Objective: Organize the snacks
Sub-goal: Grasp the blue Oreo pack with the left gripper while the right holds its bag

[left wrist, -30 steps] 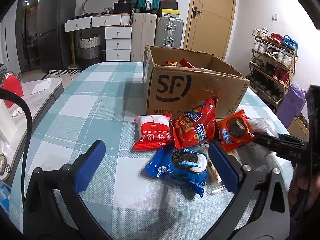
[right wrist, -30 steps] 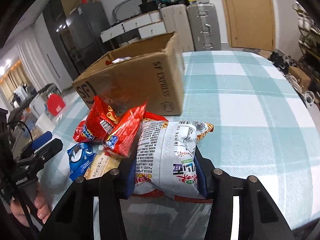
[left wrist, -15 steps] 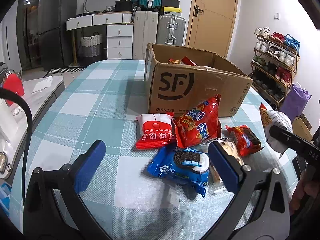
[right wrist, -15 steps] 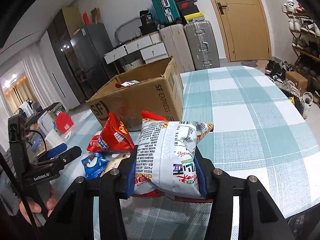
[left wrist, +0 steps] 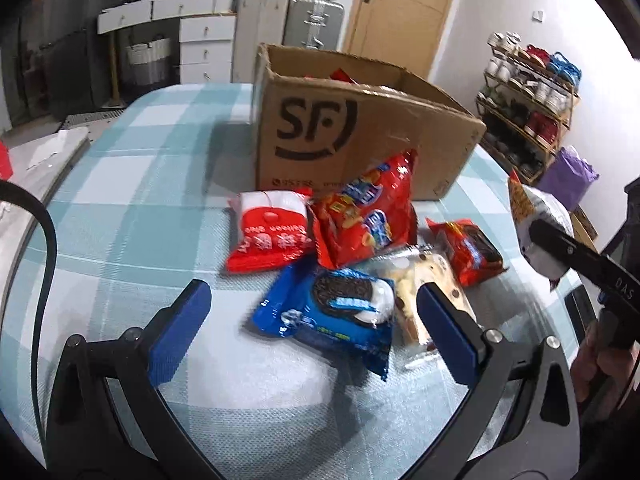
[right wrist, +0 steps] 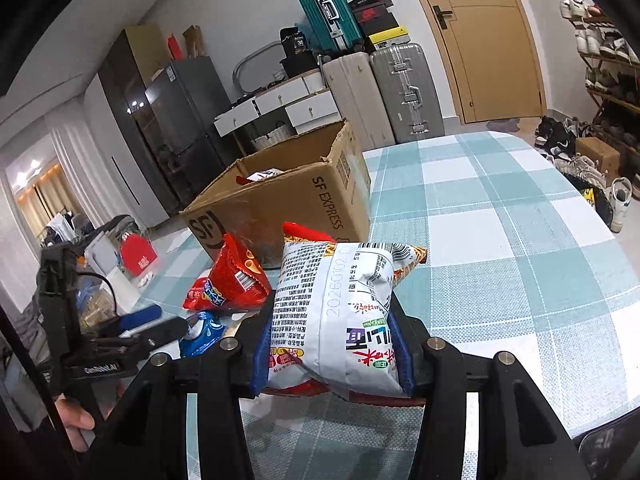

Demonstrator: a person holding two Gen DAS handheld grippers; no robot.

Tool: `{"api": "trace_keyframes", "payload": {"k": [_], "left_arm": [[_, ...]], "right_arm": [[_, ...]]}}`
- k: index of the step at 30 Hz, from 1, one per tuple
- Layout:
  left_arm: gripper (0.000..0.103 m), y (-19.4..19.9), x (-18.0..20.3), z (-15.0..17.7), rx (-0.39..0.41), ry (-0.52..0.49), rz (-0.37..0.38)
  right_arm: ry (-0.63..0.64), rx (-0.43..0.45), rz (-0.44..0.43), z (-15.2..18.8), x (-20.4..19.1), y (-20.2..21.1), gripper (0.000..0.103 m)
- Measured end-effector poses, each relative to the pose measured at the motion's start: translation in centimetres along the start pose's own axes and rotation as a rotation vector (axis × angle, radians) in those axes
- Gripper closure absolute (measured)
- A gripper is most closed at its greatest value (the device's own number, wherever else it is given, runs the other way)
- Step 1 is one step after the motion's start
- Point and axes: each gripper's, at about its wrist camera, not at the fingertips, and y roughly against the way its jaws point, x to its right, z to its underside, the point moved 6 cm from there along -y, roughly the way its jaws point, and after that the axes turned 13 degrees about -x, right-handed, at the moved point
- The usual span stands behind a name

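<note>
The right gripper (right wrist: 332,354) is clamped on a white snack bag (right wrist: 340,312) with printed text, its blue pads pressing the bag's two sides. A second ago this bag sat low among the pile, close against the red packets; now it is lifted clear of the table (right wrist: 500,232) and carried off toward the table's right edge, as the left wrist view shows it (left wrist: 536,216) hanging apart from the pile.

The left gripper (left wrist: 312,320) stands wide open and empty, its blue pads either side of the blue cookie pack (left wrist: 332,316) without touching it, much as it did before.

With the bag gone, the small red cookie pack (left wrist: 468,252) and a clear-wrapped pastry (left wrist: 424,280) now lie exposed. The red chip bag (left wrist: 364,212) leans against the front of the cardboard box (left wrist: 360,128), and the red-and-white packet (left wrist: 272,232) lies beside it. The box stands near the middle of the table, open, with a few packets inside.
</note>
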Motion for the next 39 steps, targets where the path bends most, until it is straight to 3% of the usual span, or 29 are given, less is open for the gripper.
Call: {"api": "trace_keyframes", "payload": {"k": [7,16,21,23,30,34,39], "left_arm": [[0.000,-1.3,1.5,0.1,-0.056,-0.076,-0.017],[0.002,-3.1,0.8,-0.4,-0.138,-0.058,-0.069],[0.015,-3.5,0.7,-0.5,-0.163,-0.078,-0.038],[0.029,-3.4,0.8,-0.5,-0.163,-0.094,-0.026],[0.059,-2.1,2.0,0.2,-0.131,-0.167,-0.013],[0.060,-1.4,2.4,0.9,-0.116,-0.202,-0.054],[0.060,-0.2,2.1,1.2,-0.108,-0.173,-0.051]], "right_arm": [[-0.043,0.017,-0.043,0.0,0.8,0.3,0.054],[-0.046,0.029,-0.062,0.0,0.7,0.6,0.053],[-0.046,0.035,-0.062,0.0,0.7,0.8,0.053],[-0.048,0.034,-0.062,0.1,0.8,0.9,0.053],[-0.049,0.035,-0.062,0.0,0.8,1.0,0.053],[-0.048,0.036,-0.064,-0.1,0.8,0.9,0.053],[-0.050,0.040,-0.068,-0.1,0.9,0.9,0.053]]}}
